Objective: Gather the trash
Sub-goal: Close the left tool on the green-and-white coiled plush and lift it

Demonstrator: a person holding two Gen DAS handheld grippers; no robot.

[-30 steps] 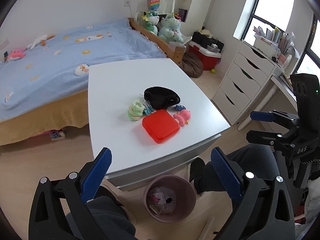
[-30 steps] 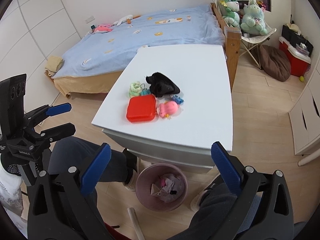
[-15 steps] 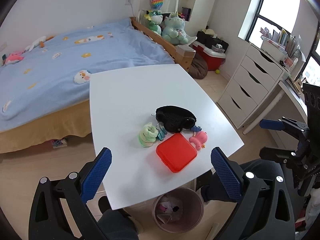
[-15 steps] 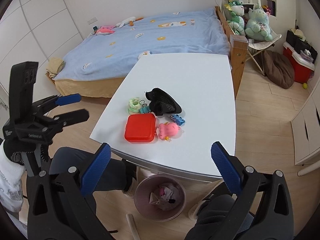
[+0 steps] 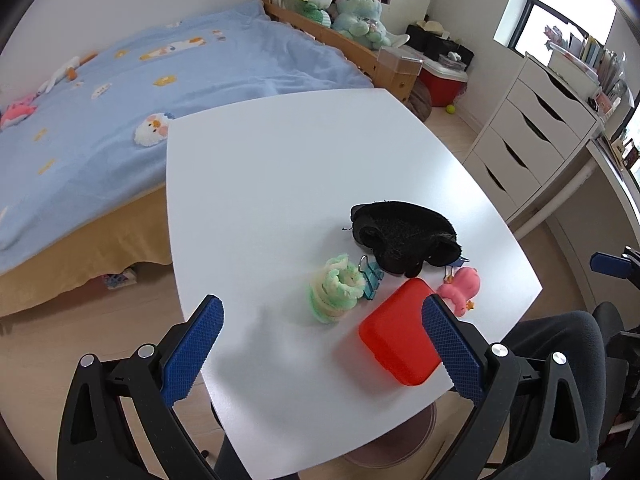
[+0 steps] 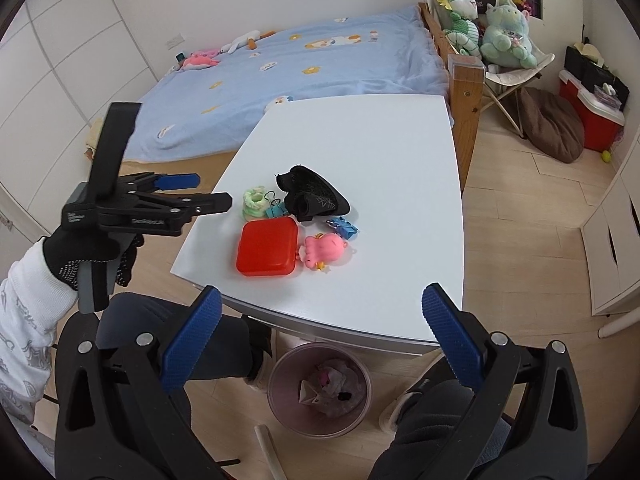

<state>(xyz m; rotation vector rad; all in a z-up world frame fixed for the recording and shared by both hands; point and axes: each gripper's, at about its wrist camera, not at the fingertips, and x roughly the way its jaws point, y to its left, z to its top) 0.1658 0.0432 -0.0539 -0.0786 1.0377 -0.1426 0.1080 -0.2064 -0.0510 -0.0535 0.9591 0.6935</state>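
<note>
Trash bin (image 5: 394, 438) showed in the left wrist view only as a pink rim sliver under the near edge of the white table (image 5: 280, 168), below and between the fingers of the left gripper (image 5: 322, 350). That gripper was spread wide and held nothing, its blue pads above the table's near corner. Just ahead of it lay a cluster of things: a green fuzzy scrunchie (image 5: 336, 288), a teal binder clip (image 5: 370, 280) touching it, a black fabric piece (image 5: 404, 236) behind, a red case (image 5: 394, 340) beside the right pad, and a pink toy figure (image 5: 460, 290) to the right of the case. One blue finger of the right gripper (image 5: 608, 266) showed at the far right edge.

From the right wrist view, the trash bin (image 6: 320, 390) stood on the wooden floor below the table's (image 6: 380, 152) near edge, between the fingers of the right gripper (image 6: 320, 340), with crumpled paper and scraps inside. The right gripper was wide open and empty. The left gripper (image 6: 208, 192), held in a black-gloved hand (image 6: 92, 252), hovered at the table's left edge with its fingers apart, near the scrunchie (image 6: 255, 202). The black fabric piece (image 6: 316, 200), red case (image 6: 268, 246), pink toy figure (image 6: 324, 250) and a blue binder clip (image 6: 344, 228) lay close together on the table.
</note>
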